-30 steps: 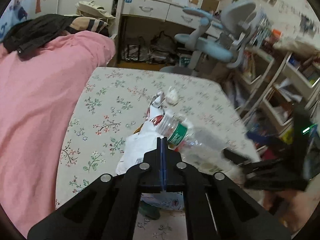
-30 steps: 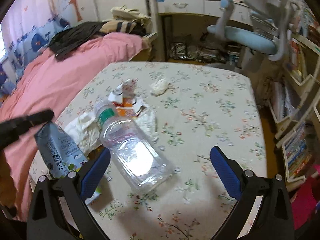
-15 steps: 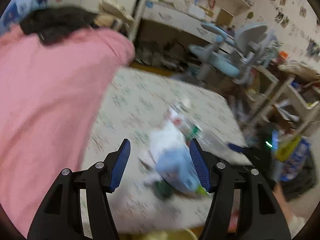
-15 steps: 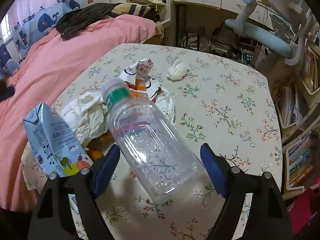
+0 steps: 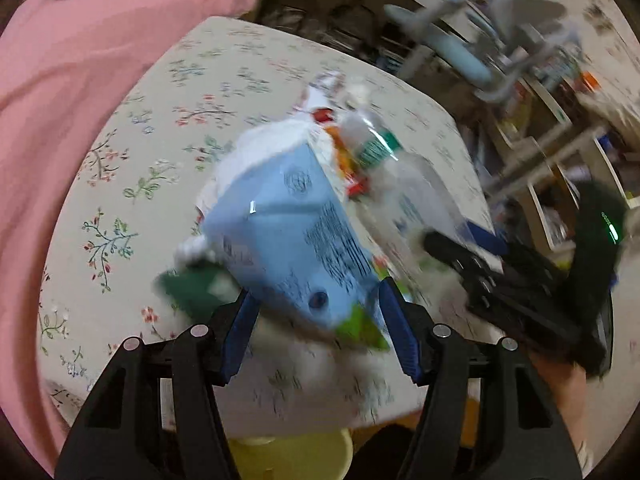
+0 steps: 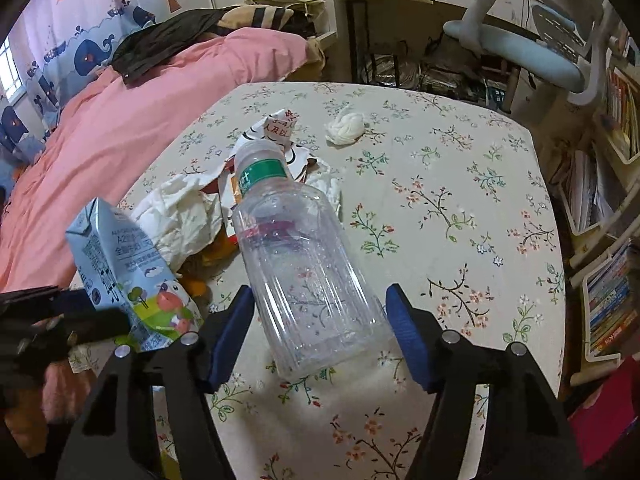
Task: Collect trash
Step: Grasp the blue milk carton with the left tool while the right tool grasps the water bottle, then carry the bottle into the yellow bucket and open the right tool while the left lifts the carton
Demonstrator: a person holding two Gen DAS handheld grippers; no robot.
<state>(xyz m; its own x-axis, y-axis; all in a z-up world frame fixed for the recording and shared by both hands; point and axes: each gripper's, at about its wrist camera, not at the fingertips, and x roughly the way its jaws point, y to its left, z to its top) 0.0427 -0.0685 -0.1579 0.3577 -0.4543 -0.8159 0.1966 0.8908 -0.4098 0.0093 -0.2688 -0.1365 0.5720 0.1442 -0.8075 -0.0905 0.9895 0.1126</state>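
Closing right gripper (image 6: 320, 332) straddles the bottle (image 6: 304, 264), cap pointing away; left gripper (image 5: 316, 324) straddles the carton (image 5: 288, 240).

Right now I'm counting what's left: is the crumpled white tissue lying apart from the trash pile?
Yes, the tissue sits alone on the tablecloth.

Left gripper (image 5: 316, 316), black with blue pads, jaws apart around the lower end of a light-blue printed drink carton (image 5: 292, 232); contact unclear through blur. The carton lies near the near edge of the floral-clothed table (image 5: 132, 152), a clear plastic bottle with green label (image 5: 384, 164) just beyond, white crumpled paper (image 5: 260, 140) behind.
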